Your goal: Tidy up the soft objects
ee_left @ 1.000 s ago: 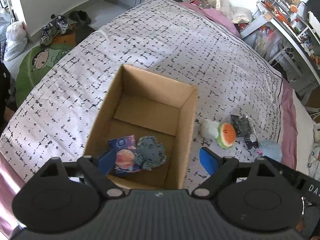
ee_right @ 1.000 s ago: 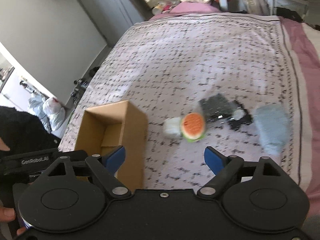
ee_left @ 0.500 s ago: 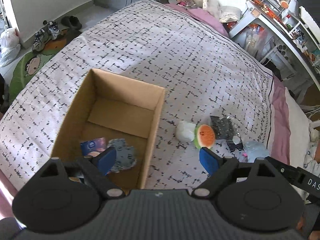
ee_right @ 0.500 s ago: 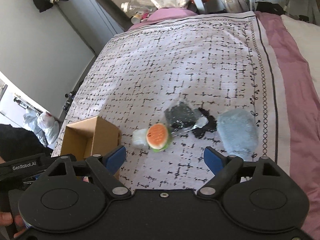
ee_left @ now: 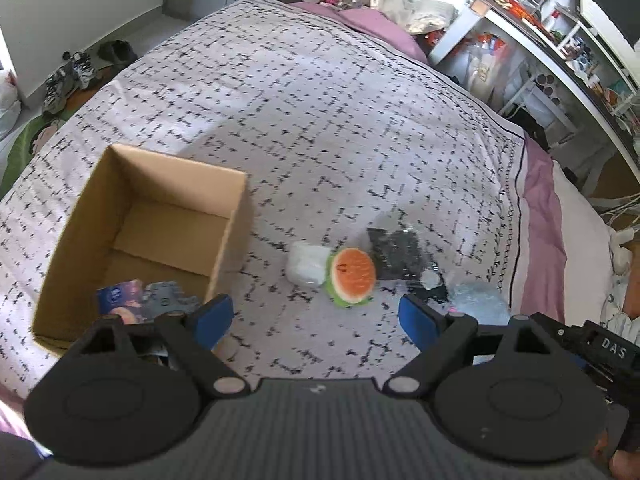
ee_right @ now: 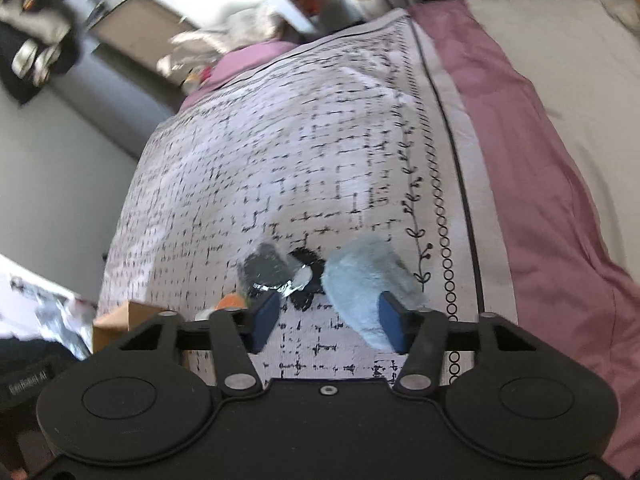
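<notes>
Left wrist view alone shows inside the cardboard box [ee_left: 156,232] beyond the open left hand-held gripper [ee_left: 316,318]; right wrist view shows the fluffy pale-blue plush [ee_right: 366,284] between the spread right hand-held gripper [ee_right: 326,320], on the bed [ee_right: 320,152].

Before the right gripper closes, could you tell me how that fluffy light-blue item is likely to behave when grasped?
The light-blue plush looks fuzzy and rounded, so it will probably compress between the open right gripper and sag rather than hold shape. It seems light for its bulk. The fuzzy surface should resist slipping, and it lies flat on the bedspread, so rolling seems unlikely.
</notes>
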Demonstrator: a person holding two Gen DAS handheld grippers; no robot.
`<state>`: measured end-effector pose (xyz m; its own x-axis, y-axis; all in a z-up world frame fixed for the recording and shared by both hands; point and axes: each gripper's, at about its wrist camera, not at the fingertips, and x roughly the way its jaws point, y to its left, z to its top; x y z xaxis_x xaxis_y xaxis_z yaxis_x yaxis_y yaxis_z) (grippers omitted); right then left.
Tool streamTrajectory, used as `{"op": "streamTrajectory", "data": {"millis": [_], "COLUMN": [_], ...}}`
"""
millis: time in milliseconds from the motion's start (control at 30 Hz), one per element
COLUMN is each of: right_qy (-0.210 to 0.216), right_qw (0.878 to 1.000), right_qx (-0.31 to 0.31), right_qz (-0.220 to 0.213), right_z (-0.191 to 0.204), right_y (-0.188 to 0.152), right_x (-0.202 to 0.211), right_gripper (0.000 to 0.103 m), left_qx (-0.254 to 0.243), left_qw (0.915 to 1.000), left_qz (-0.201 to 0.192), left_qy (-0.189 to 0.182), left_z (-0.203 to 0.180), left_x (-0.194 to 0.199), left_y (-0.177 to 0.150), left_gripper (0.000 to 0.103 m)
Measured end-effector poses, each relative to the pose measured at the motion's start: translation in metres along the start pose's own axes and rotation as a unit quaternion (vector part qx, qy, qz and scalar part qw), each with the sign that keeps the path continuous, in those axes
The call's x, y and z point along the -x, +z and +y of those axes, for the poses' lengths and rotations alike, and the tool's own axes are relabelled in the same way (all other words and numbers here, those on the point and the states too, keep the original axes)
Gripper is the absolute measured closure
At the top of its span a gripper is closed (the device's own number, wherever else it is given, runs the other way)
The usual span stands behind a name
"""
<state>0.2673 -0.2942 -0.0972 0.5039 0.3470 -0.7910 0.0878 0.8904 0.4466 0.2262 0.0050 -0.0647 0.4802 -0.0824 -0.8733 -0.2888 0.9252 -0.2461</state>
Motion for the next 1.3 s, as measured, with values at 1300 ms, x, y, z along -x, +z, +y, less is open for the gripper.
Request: {"op": "streamTrajectory", "data": {"millis": [1300], "right_qy": [0.04], "right_qw": [0.983], "right_qx": [-0.137], "right_qz": [0.113], "right_z": [-0.067], "right_y": [0.026], "right_x": [-0.099], "right_gripper": [0.064], "left_qx": [-0.014], "left_qw": [0.9996], "left_qz": [0.019], "left_qy": [-0.017], "left_z": [-0.095], "left_x": [-0.078], "left_y": [0.006], "left_gripper": [0.017]}}
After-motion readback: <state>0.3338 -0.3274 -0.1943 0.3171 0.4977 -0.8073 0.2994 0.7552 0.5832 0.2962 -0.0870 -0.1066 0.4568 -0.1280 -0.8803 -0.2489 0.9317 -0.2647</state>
